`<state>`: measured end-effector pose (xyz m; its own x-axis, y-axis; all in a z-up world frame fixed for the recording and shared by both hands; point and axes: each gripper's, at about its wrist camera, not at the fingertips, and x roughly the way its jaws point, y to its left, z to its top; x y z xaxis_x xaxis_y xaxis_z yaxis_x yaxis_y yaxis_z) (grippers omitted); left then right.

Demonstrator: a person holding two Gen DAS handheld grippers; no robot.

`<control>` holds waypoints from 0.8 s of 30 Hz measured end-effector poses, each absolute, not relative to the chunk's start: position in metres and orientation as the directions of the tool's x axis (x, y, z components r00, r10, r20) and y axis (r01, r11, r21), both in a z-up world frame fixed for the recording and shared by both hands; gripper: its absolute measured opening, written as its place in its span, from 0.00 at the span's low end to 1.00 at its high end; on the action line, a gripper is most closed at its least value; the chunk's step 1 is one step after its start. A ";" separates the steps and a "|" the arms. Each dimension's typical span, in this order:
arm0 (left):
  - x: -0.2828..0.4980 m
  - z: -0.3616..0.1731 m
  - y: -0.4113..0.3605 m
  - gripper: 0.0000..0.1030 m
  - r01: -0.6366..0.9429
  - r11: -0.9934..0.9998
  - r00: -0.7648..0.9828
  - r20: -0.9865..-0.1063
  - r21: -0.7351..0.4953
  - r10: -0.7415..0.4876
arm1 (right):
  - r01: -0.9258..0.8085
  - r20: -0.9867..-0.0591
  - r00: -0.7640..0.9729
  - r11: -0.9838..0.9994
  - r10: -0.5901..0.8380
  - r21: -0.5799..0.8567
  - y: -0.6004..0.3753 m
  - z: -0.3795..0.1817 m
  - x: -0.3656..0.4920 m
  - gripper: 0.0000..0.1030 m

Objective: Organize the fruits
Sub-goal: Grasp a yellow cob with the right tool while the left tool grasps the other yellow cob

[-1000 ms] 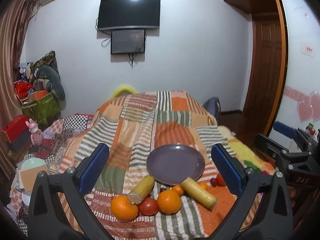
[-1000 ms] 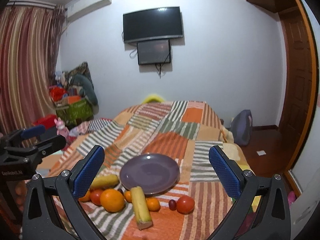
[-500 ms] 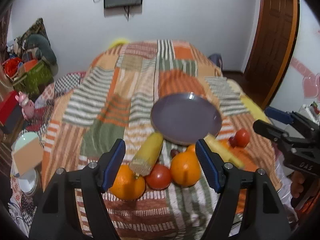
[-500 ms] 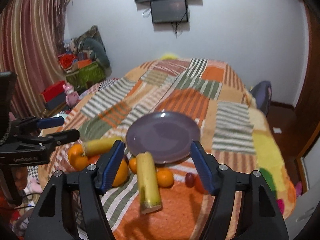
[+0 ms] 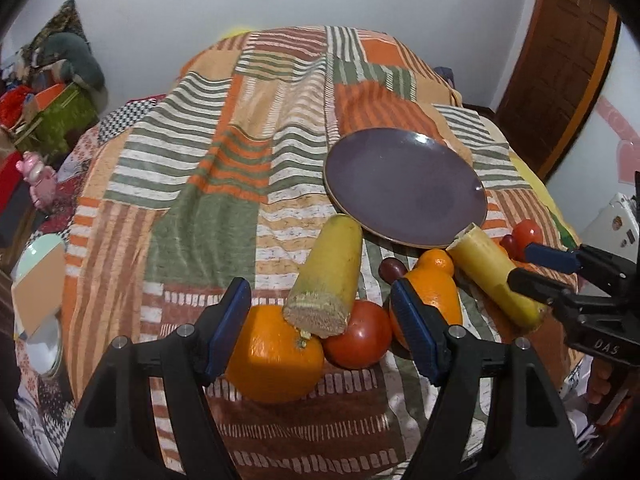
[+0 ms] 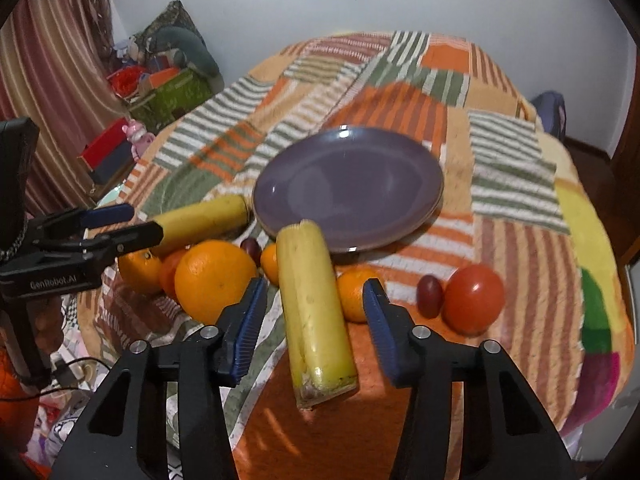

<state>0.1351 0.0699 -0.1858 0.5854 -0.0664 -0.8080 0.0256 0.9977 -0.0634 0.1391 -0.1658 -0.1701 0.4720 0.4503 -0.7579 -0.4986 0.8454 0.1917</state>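
An empty purple plate (image 5: 404, 184) (image 6: 348, 188) lies on the striped bedspread. In front of it lie two yellow corn cobs, several oranges, two red tomatoes and two dark grapes. My left gripper (image 5: 320, 316) is open, its jaws either side of a corn cob (image 5: 326, 276), an orange (image 5: 276, 354) and a tomato (image 5: 358, 334). My right gripper (image 6: 314, 308) is open around the other corn cob (image 6: 312, 308), with a large orange (image 6: 214, 280) to its left and a small orange (image 6: 358, 292) to its right. A tomato (image 6: 474, 298) and grape (image 6: 430, 290) lie further right.
The bedspread (image 5: 224, 168) falls away at the front and side edges. Bags, boxes and a pink toy (image 5: 38, 176) clutter the floor on the left. A wooden door (image 5: 560, 60) stands at the right.
Both grippers have moved down and forward towards the fruit, and their jaws have narrowed. The fruit and plate have not moved.
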 end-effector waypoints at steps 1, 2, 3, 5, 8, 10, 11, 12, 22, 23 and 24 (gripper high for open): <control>0.139 -0.188 0.069 0.71 0.032 0.998 0.580 -0.812 -0.056 -0.064 | -0.499 -0.764 0.465 0.845 0.448 0.192 -0.164 -0.172 0.139 0.43; 0.142 -0.189 0.069 0.71 0.042 0.998 0.574 -0.816 -0.050 -0.065 | -0.499 -0.769 0.461 0.846 0.444 0.190 -0.163 -0.173 0.140 0.43; 0.146 -0.191 0.069 0.71 0.055 0.997 0.567 -0.820 -0.049 -0.072 | -0.499 -0.771 0.460 0.847 0.440 0.185 -0.162 -0.174 0.139 0.43; 0.152 -0.193 0.067 0.71 0.080 0.996 0.554 -0.828 -0.050 -0.086 | -0.498 -0.775 0.465 0.850 0.428 0.171 -0.159 -0.174 0.140 0.43; 0.163 -0.197 0.064 0.72 0.113 0.993 0.538 -0.839 -0.027 -0.084 | -0.498 -0.781 0.469 0.854 0.413 0.153 -0.156 -0.176 0.144 0.43; 0.171 -0.200 0.062 0.72 0.124 0.992 0.529 -0.846 0.000 -0.066 | -0.502 -0.788 0.462 0.852 0.407 0.146 -0.153 -0.178 0.146 0.43; 0.174 -0.201 0.061 0.72 0.134 0.991 0.522 -0.850 -0.001 -0.071 | -0.504 -0.790 0.459 0.851 0.407 0.145 -0.152 -0.178 0.147 0.43; 0.179 -0.203 0.062 0.72 0.143 0.990 0.509 -0.857 -0.010 -0.082 | -0.508 -0.793 0.454 0.849 0.406 0.144 -0.151 -0.180 0.149 0.43; 0.200 -0.216 0.055 0.67 0.209 0.978 0.435 -0.894 -0.015 -0.107 | -0.546 -0.795 0.460 0.832 0.397 0.099 -0.137 -0.180 0.157 0.43; 0.201 -0.218 0.054 0.64 0.217 0.976 0.428 -0.898 -0.010 -0.105 | -0.551 -0.795 0.459 0.829 0.398 0.097 -0.136 -0.180 0.158 0.43; 0.203 -0.221 0.053 0.60 0.223 0.975 0.421 -0.902 -0.004 -0.100 | -0.554 -0.795 0.457 0.827 0.400 0.098 -0.135 -0.180 0.159 0.43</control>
